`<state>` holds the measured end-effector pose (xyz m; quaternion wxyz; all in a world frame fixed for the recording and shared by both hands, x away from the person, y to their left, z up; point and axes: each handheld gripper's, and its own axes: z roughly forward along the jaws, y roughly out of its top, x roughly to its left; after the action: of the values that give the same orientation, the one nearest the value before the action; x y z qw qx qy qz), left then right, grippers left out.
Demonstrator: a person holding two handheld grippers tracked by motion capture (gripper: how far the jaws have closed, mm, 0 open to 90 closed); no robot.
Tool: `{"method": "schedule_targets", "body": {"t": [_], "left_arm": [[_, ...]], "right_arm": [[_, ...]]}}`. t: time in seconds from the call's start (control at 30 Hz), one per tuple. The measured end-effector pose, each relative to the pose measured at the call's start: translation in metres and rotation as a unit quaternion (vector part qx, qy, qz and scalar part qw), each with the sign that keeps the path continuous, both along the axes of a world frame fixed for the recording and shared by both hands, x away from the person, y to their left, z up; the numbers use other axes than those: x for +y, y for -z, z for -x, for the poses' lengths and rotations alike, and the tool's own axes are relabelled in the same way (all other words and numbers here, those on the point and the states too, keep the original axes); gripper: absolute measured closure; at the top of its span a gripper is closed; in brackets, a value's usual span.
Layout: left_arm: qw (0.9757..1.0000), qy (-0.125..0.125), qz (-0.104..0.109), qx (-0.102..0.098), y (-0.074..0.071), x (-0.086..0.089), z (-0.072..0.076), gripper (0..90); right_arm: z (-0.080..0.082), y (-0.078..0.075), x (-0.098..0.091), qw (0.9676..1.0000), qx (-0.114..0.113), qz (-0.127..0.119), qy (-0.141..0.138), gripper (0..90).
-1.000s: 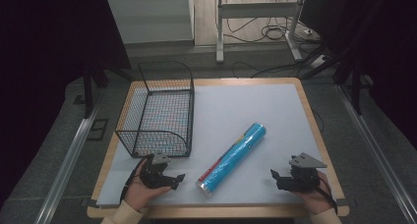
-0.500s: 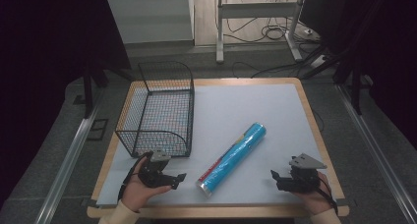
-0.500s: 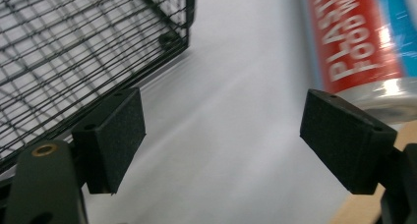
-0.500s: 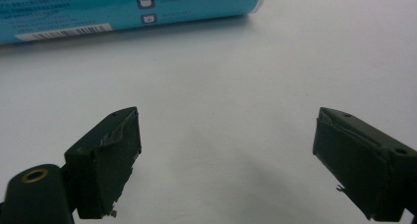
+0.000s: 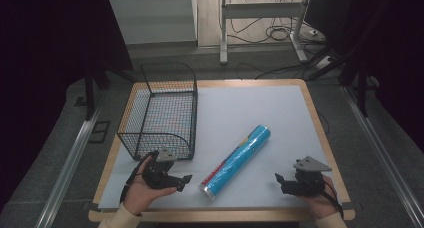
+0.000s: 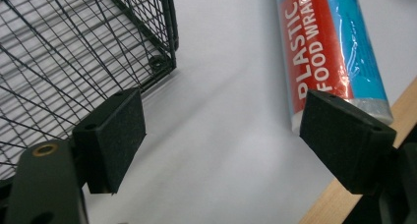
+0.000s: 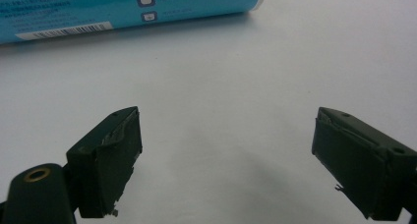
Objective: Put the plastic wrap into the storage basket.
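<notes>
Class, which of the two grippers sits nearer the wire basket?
The left gripper, beside the wire basket's near corner; the right gripper lies beyond the food wrap roll.

Your left gripper [image 5: 172, 177]: black body, thick black cable looping off it at lower left of the high view. Right gripper [image 5: 287, 180]: black too, w/ grey three-cornered plate on top. Both have blocky black jaw pads [image 6: 114, 135], a brass-ringed screw hole by each left-side jaw. Light cuffs at bottom edge.

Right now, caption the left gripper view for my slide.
Open left claw over the white mat, wire basket on one side, plastic food wrap roll on the other.
</notes>
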<state>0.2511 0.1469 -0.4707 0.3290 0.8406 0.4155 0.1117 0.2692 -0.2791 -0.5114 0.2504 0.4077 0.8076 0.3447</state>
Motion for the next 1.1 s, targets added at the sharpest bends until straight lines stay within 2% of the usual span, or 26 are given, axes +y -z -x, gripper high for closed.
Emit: {"method": "schedule_targets", "body": {"t": [0.23, 0.67, 0.77, 0.87, 1.1], "left_arm": [[1.0000, 0.009, 0.001, 0.003, -0.003, -0.009, -0.001, 17.4], [0.9994, 0.034, -0.003, -0.008, -0.013, -0.033, -0.008, 17.3], [0.9993, 0.028, -0.015, -0.020, -0.017, -0.038, -0.009, 17.5], [0.9992, 0.031, -0.012, -0.023, -0.020, -0.043, -0.011, 17.5], [0.9989, 0.042, -0.011, -0.019, -0.020, -0.053, -0.016, 17.5]], "right_arm": [[0.000, 0.000, 0.000, 1.0000, 0.001, 0.000, 0.001, 12.1], [0.000, -0.001, -0.001, 1.0000, -0.002, -0.006, 0.004, 12.6], [0.000, -0.002, -0.002, 0.9999, -0.013, -0.004, 0.004, 13.1], [0.001, -0.003, -0.002, 0.9998, -0.018, -0.004, 0.006, 13.3], [0.001, -0.003, -0.002, 0.9997, -0.021, -0.004, 0.007, 13.6]]}}
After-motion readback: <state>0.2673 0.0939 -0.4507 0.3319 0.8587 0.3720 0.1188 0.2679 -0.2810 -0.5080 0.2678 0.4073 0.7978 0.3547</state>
